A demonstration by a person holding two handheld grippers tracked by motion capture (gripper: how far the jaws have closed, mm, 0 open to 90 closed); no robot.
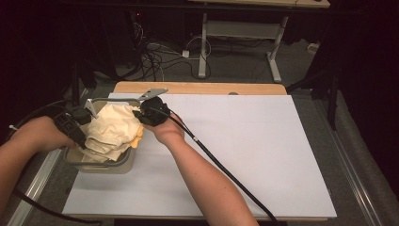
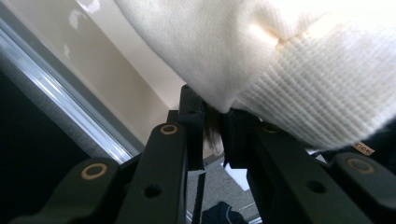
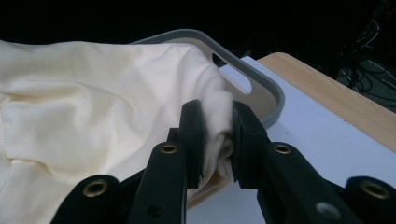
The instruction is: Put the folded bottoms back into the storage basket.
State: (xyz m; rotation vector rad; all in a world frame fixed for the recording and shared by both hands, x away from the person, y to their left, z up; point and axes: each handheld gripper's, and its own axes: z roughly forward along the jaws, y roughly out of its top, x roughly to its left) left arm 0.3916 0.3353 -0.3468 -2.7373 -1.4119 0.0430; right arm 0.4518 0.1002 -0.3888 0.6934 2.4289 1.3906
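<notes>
A cream knitted garment (image 1: 113,129) lies bunched in a beige bin with a grey rim (image 1: 120,164) at the table's left edge. My left gripper (image 1: 81,139) is at the cloth's left side, shut on a fold of it (image 2: 214,133). The cloth (image 2: 299,60) drapes over the left jaws. My right gripper (image 1: 138,115) holds the garment's right side, jaws shut on a thick pinch of fabric (image 3: 217,133) beside the bin's handle cut-out (image 3: 238,77).
A white sheet (image 1: 244,141) covers most of the wooden table (image 1: 202,87). The right gripper's black cable (image 1: 221,167) trails across it toward the front edge. Cables and desk legs (image 1: 202,52) stand on the floor beyond.
</notes>
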